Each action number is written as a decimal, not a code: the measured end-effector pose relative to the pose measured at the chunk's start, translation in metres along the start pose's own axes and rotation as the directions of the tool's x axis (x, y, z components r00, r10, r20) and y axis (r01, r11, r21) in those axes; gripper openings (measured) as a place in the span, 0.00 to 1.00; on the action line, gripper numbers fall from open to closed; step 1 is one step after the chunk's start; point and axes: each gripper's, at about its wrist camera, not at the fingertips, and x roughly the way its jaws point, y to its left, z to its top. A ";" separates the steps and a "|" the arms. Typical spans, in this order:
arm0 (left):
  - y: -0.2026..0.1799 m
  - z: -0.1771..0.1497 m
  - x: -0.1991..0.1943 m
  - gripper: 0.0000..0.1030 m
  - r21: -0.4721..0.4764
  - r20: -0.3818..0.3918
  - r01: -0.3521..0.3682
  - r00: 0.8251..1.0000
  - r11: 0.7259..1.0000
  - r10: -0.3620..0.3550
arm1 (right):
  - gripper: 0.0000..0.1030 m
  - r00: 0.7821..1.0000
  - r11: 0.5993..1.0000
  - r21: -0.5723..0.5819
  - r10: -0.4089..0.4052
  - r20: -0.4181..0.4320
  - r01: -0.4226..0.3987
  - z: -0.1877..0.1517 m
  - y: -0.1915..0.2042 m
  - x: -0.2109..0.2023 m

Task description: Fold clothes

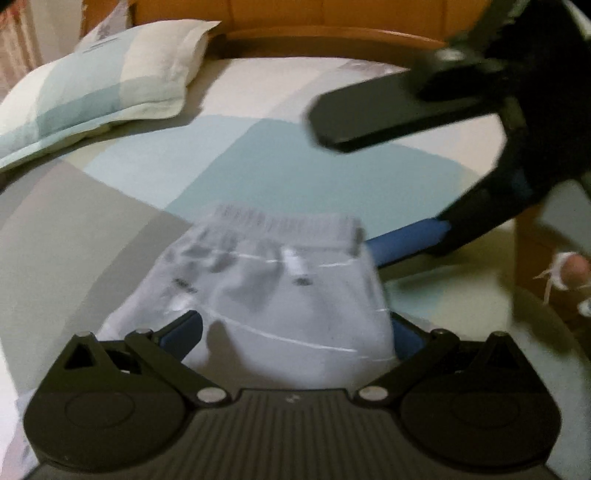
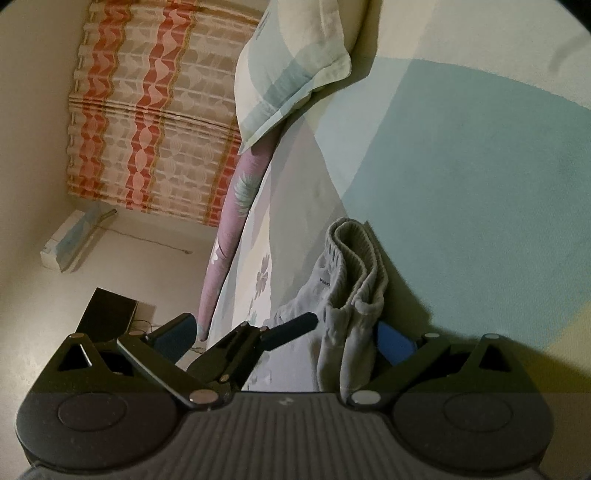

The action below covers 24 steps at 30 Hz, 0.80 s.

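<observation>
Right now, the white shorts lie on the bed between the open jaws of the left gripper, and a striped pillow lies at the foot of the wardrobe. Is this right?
Not quite. The left wrist view shows the pillow lying on the bed by the wooden headboard, not by a wardrobe. The rest holds: the white shorts lie between the open jaws of the left gripper.

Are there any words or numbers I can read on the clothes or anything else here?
None can be read.
White shorts: dark marks, too blurred.
Shorts' waistband: small dark print, too small.
Pillow: a faint mark near its top, unreadable.
</observation>
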 end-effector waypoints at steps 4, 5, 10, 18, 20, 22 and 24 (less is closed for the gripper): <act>0.011 -0.003 -0.011 0.99 -0.034 0.022 0.002 1.000 0.999 -0.001 | 1.00 0.998 0.999 -0.006 -0.045 -0.035 0.044 -0.006 0.006 0.003; 0.014 -0.003 -0.014 0.99 -0.041 0.028 0.003 1.000 0.999 -0.002 | 1.00 0.997 0.998 -0.012 -0.063 -0.052 0.063 -0.008 0.008 0.005; 0.025 -0.004 -0.023 0.99 -0.067 0.047 0.017 0.999 0.998 -0.014 | 1.00 0.982 0.987 -0.093 -0.144 -0.119 0.133 -0.021 0.022 0.032; 0.052 -0.021 -0.033 0.99 -0.140 0.038 0.082 0.996 0.987 -0.078 | 1.00 0.990 0.991 -0.073 -0.117 -0.080 0.111 -0.013 0.020 0.050; 0.066 -0.034 -0.041 0.99 -0.179 0.039 0.080 0.996 0.981 -0.074 | 1.00 0.993 0.994 -0.070 -0.094 -0.069 0.089 -0.011 0.017 0.050; 0.081 -0.047 -0.050 0.99 -0.222 0.041 0.072 0.997 0.972 -0.065 | 1.00 0.996 0.996 -0.067 -0.070 -0.057 0.066 -0.010 0.013 0.050; 0.094 -0.062 -0.055 0.99 -0.262 0.029 0.046 0.999 0.964 -0.040 | 1.00 0.997 0.996 -0.070 -0.056 -0.043 0.053 -0.008 0.011 0.051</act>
